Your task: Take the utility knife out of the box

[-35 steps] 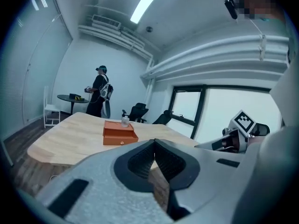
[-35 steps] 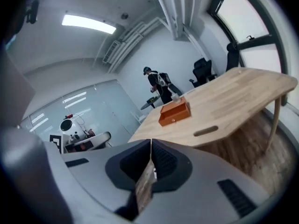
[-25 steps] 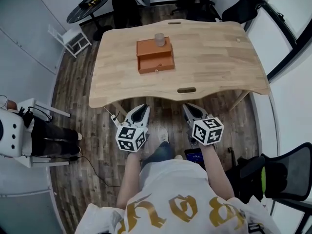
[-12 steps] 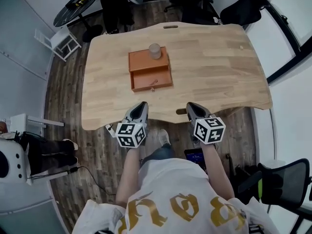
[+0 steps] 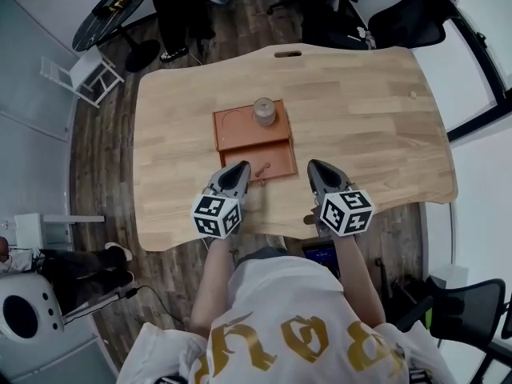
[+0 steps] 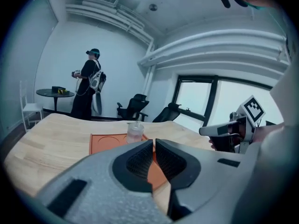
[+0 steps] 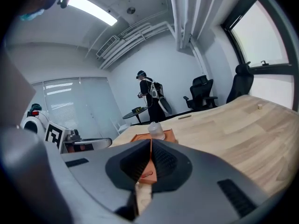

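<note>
An orange box (image 5: 250, 130) stands on the wooden table (image 5: 360, 118), with a clear cup (image 5: 264, 110) on its top. A small handle (image 5: 262, 169) shows on its front face. No utility knife is in sight. My left gripper (image 5: 239, 170) hovers just before the box's front left, its jaws a narrow gap apart with nothing between them. My right gripper (image 5: 318, 167) hangs at the box's front right, shut and empty. The left gripper view shows the left gripper (image 6: 154, 142), box (image 6: 106, 143) and cup (image 6: 134, 131). The right gripper view has the right gripper (image 7: 150, 142) and cup (image 7: 156, 129).
A person (image 6: 88, 90) stands beyond the table by a round black side table (image 5: 108, 10). Office chairs (image 5: 404, 18) stand at the far side and a white chair (image 5: 76, 74) at the left. The table's near edge (image 5: 264, 232) lies under my wrists.
Both grippers have travelled forward, from below the table's near edge to over the table right in front of the orange box. The left jaws have parted slightly.
</note>
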Demonstrator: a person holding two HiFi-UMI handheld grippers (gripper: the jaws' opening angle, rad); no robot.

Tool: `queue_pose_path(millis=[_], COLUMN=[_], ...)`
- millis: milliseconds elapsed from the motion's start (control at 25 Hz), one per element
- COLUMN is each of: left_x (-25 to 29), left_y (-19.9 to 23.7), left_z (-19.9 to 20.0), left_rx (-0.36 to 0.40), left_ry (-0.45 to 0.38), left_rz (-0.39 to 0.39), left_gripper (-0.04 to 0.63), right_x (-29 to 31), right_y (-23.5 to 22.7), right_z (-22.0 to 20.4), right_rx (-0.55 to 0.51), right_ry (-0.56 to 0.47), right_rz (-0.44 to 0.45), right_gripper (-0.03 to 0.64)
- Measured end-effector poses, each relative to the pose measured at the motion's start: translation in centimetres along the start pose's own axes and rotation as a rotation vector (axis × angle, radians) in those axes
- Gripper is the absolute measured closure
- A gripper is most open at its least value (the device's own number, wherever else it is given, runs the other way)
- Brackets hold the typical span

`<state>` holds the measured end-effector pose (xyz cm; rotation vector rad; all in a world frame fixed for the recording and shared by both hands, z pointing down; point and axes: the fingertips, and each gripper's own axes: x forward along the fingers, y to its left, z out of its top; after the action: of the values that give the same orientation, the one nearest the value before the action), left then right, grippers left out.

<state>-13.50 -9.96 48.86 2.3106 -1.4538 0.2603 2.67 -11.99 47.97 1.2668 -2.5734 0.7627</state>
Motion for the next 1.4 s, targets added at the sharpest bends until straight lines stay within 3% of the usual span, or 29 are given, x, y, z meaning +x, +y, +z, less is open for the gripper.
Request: queue_pose_path(millis=[240, 400, 880, 1120, 1400], left_x=[3.1, 4.4, 5.4, 5.8, 7.3], left_y=[1.8, 2.1, 3.5, 3.2, 2.3], left_z=[-0.4, -0.6, -0.7, -2.9, -5.0], left_rx=[0.017, -0.003, -0.088, -0.127, -0.09], left_ry=[0.073, 0.109, 0.081, 0.165, 0.278], left_rz=[-0.031, -0.053, -0.036, -0.103, -0.154], left_gripper=[0.577, 0.577, 0.577, 0.577, 0.577], right_x=[1.2, 1.3, 3.2, 4.1, 4.9], right_y=[-1.7, -2.4, -2.8, -2.8, -4.5], right_z=[-0.5, 0.4, -0.3, -1.5, -3.3], right_rx=[0.026, 0.034, -0.03, -0.01, 0.018], right_ry=[0.04, 0.01, 0.057, 0.078, 0.127], right_rz=[-0.052, -0.064, -0.028, -0.01, -0.021], right_gripper=[0.604, 0.604, 0.604, 0.604, 0.604])
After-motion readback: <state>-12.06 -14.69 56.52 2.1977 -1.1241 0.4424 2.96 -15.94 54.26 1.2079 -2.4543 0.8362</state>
